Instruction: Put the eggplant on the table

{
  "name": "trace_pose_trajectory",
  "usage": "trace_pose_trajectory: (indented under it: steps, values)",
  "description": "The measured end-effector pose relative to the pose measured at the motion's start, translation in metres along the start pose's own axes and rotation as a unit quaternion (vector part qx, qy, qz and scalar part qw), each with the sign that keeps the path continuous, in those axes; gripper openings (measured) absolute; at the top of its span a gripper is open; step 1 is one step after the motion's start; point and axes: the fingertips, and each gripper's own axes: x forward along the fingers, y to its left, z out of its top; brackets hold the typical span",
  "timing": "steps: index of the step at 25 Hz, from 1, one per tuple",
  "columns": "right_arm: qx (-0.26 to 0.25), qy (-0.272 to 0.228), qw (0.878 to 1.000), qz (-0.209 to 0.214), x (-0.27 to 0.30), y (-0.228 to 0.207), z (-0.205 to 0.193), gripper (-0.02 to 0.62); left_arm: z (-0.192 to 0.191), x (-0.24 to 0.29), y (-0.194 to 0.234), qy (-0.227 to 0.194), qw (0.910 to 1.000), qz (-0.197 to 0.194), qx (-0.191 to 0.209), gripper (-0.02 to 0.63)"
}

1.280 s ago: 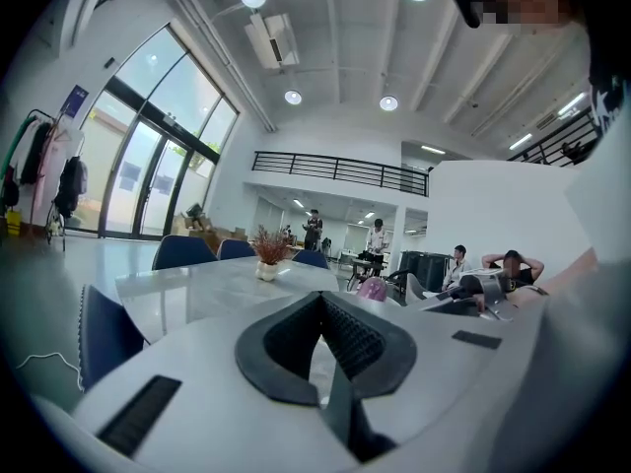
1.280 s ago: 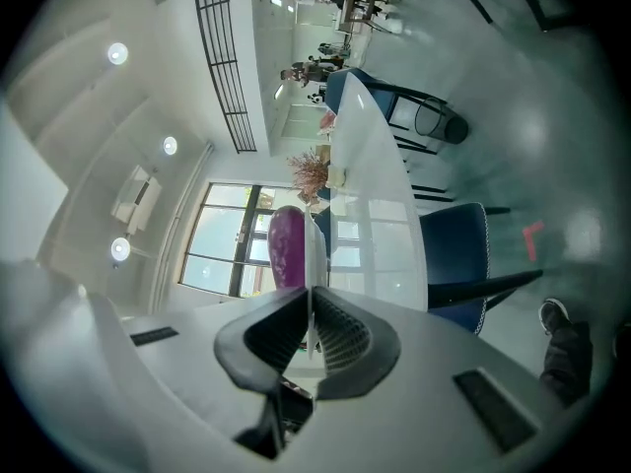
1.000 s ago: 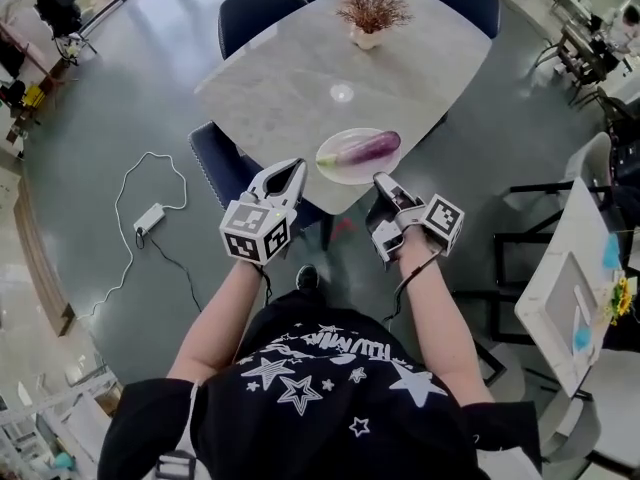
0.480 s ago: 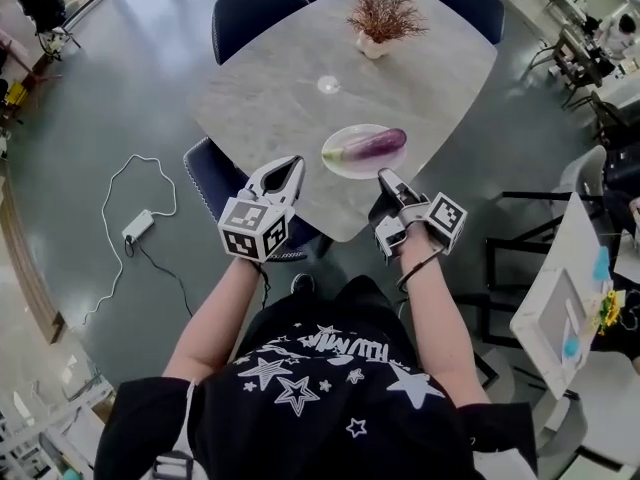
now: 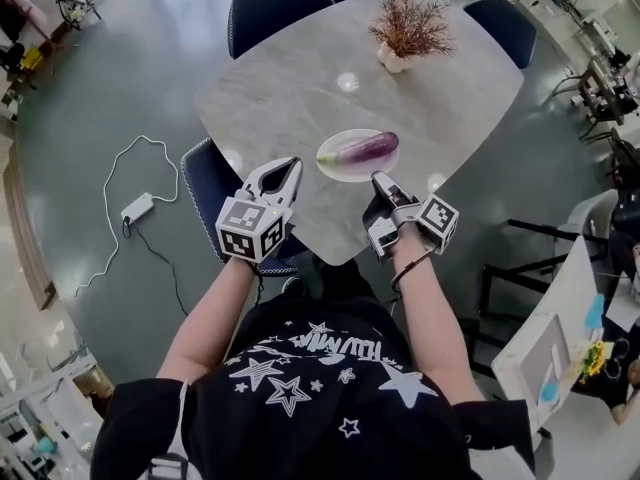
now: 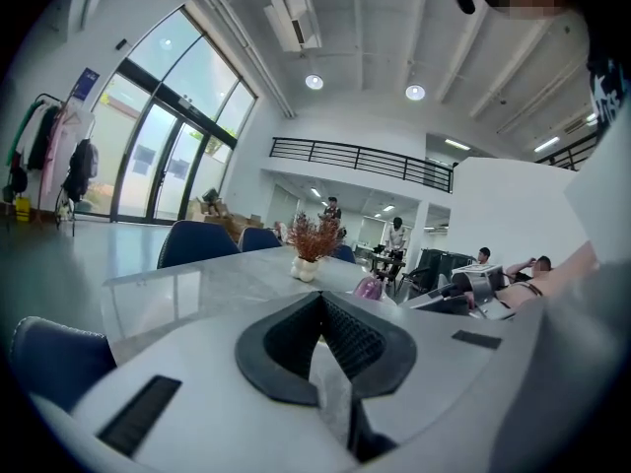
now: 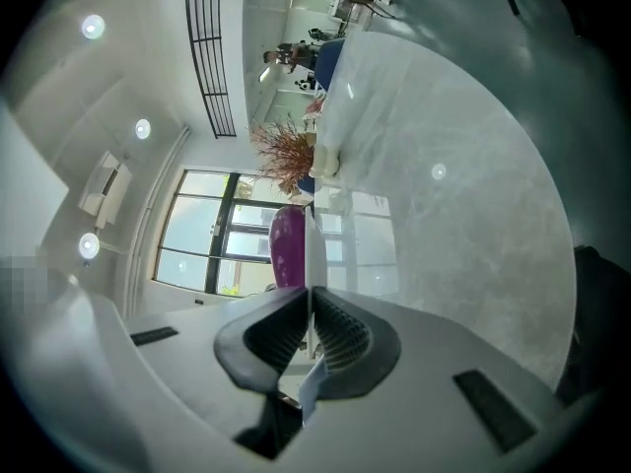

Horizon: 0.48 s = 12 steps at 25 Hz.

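Observation:
A purple eggplant point(image 5: 362, 150) lies on a white plate point(image 5: 334, 164) near the front edge of the grey marble table point(image 5: 300, 88). My right gripper point(image 5: 378, 179) is shut and empty, with its tips just short of the plate's near rim. In the right gripper view the eggplant point(image 7: 287, 247) and the plate point(image 7: 315, 249) stand straight beyond the shut gripper point(image 7: 309, 289). My left gripper point(image 5: 286, 167) is shut on nothing at the table's front left edge, left of the plate. The left gripper view shows the closed gripper point(image 6: 320, 299) and the eggplant point(image 6: 369, 287) far off to the right.
A dried plant in a white vase point(image 5: 404, 30) stands at the table's far side. Dark blue chairs point(image 5: 212, 183) ring the table, one tucked below my left gripper. A white cable and adapter point(image 5: 136, 207) lie on the floor at left. Another white table point(image 5: 545, 353) is at the right.
The view has closed in on the table. Both grippers now reach over its front edge, and the right one sits nearer the plate. The eggplant has stayed on the plate.

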Motion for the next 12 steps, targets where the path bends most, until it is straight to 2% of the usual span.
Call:
trace_pose_trajectory:
  steps: [8,12]
  values:
    - [0.0,0.078,0.997,-0.015,0.057,-0.014,0.033,0.02,0.01,0.046,0.025,-0.006,0.9979,0.063,-0.016,0.008]
    - [-0.009,0.113,0.993,-0.029,0.079,-0.026,0.048,0.02,0.004,0.067,0.029,-0.002,0.9959,0.087,-0.025,0.008]
